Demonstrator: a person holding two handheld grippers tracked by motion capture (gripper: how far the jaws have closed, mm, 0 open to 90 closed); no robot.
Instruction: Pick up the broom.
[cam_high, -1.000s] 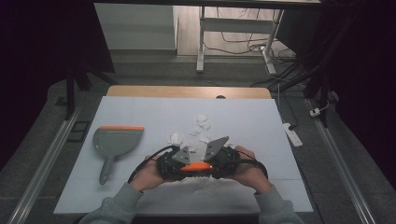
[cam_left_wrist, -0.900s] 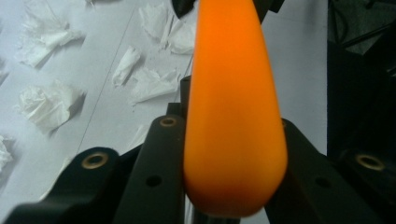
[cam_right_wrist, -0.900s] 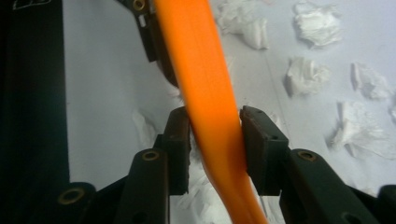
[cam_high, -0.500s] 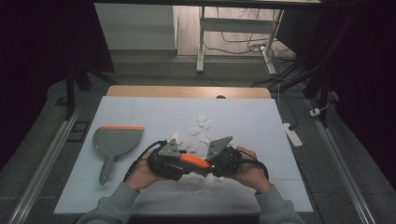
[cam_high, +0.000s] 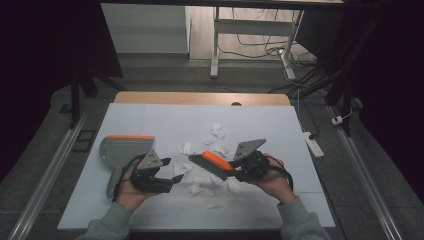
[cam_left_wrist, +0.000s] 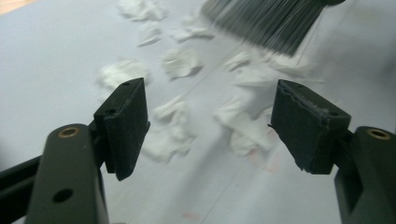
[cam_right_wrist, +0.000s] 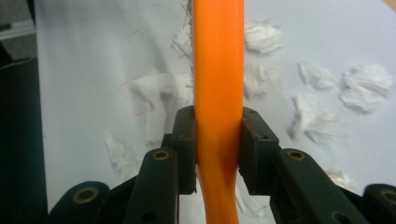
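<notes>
A brush with an orange handle (cam_high: 218, 161) and dark bristles (cam_left_wrist: 271, 23) hangs low over the white table (cam_high: 150, 120), among several crumpled white paper scraps (cam_high: 216, 131). My right gripper (cam_high: 239, 170) is shut on the handle (cam_right_wrist: 218, 70), and its pads squeeze it from both sides (cam_right_wrist: 218, 149). My left gripper (cam_high: 169, 175) sits to the brush's left, apart from it. Its jaws have just been opening and now stand wide (cam_left_wrist: 208, 121) with nothing between them, and paper scraps (cam_left_wrist: 170, 130) lie on the table beyond.
A grey dustpan (cam_high: 125, 148) with an orange front lip lies at the table's left, just behind my left hand. Scraps (cam_right_wrist: 364, 86) are spread around the middle of the table. A white power strip (cam_high: 312, 142) lies on the floor to the right.
My left gripper has let go of the brush, opened, and moved left toward the dustpan. The right gripper has kept hold of the handle and shifted slightly right.
</notes>
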